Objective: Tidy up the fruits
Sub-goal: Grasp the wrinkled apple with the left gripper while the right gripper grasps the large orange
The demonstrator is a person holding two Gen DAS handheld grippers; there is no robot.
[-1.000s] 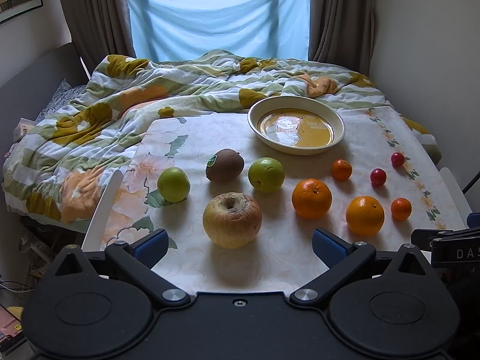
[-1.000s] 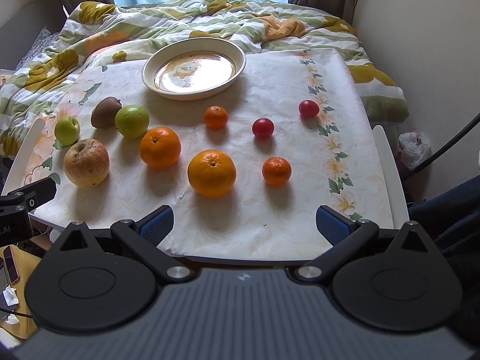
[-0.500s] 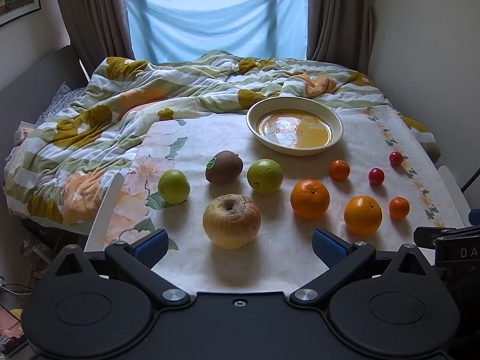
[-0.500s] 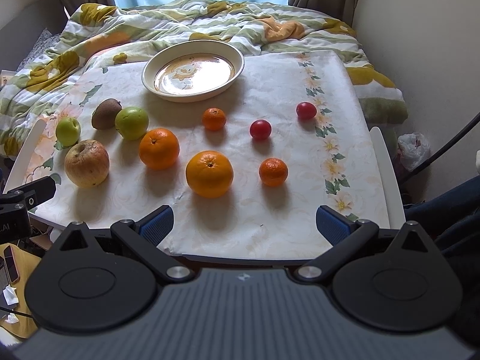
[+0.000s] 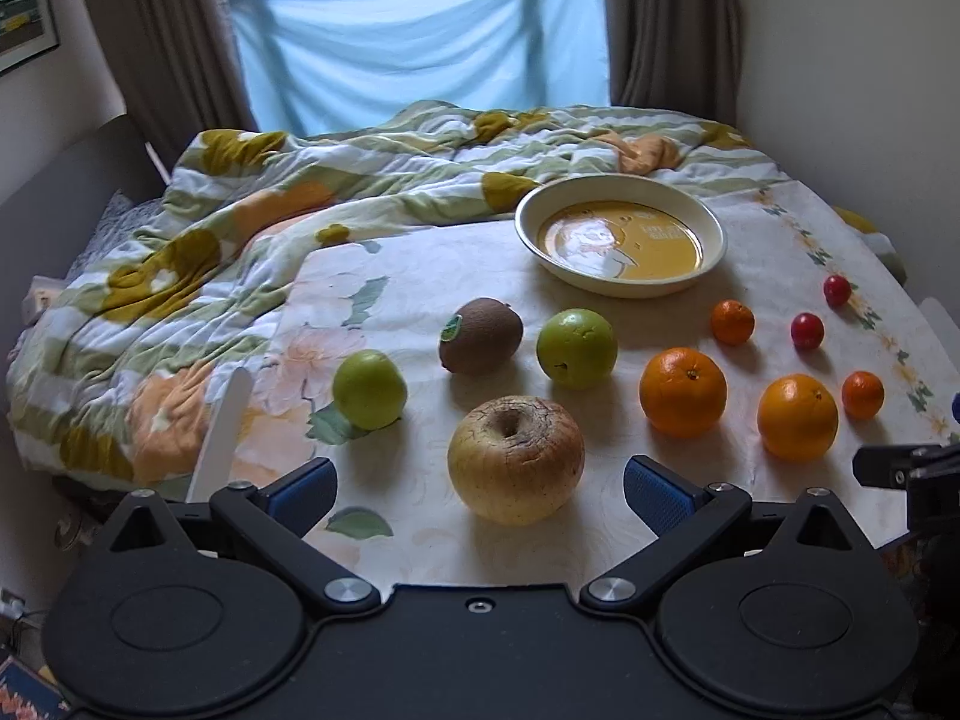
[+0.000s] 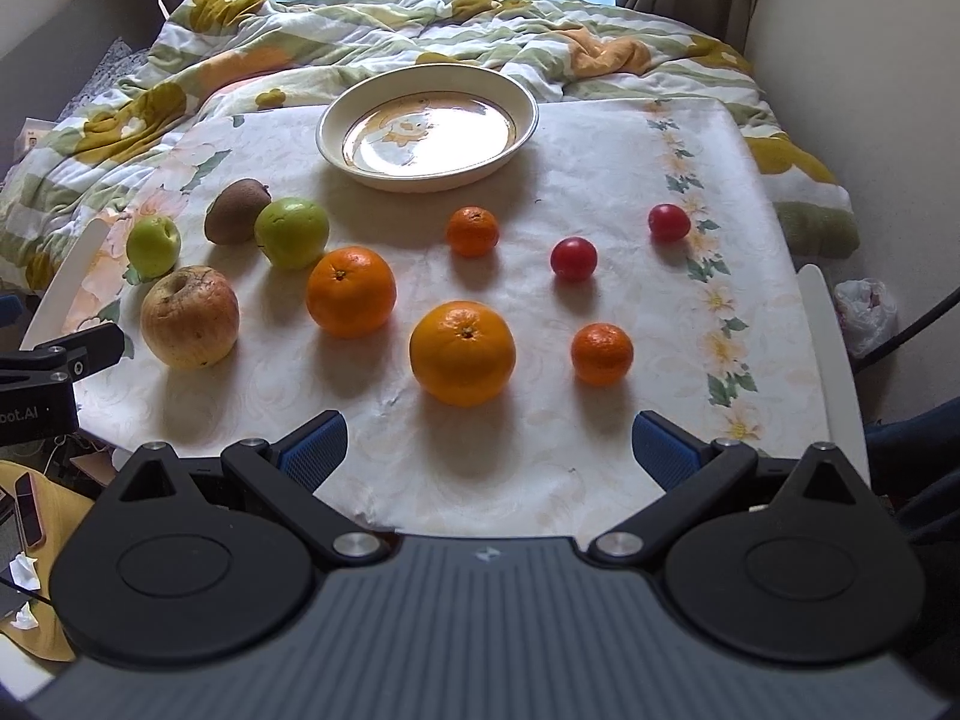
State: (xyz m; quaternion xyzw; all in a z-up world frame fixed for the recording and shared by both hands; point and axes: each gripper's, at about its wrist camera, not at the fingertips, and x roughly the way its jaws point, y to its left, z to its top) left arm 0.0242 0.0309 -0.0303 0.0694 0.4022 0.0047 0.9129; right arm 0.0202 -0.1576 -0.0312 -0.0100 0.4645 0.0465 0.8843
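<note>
Fruit lies loose on a floral tablecloth in front of an empty cream plate (image 5: 714, 228) (image 6: 522, 96). A wrinkled yellow apple (image 5: 516, 459) (image 6: 189, 315) is nearest my left gripper (image 5: 480, 489), which is open just short of it. Behind it are two green apples (image 5: 369, 390) (image 5: 576, 348) and a kiwi (image 5: 480, 336). Two big oranges (image 6: 351, 291) (image 6: 462, 351), two small mandarins (image 6: 473, 231) (image 6: 602, 354) and two red fruits (image 6: 574, 258) (image 6: 669, 222) lie ahead of my right gripper (image 6: 489, 441), open over the table's near edge.
A rumpled floral duvet (image 5: 270, 228) covers the bed behind and left of the table. Walls close in on the right. White chair rails (image 6: 834, 360) (image 5: 222, 432) flank the table. Phones (image 6: 27, 510) lie low on the left.
Both grippers have drifted slightly; in the right wrist view the fruit sits a little lower and closer. Nothing on the table has moved and both grippers stay open.
</note>
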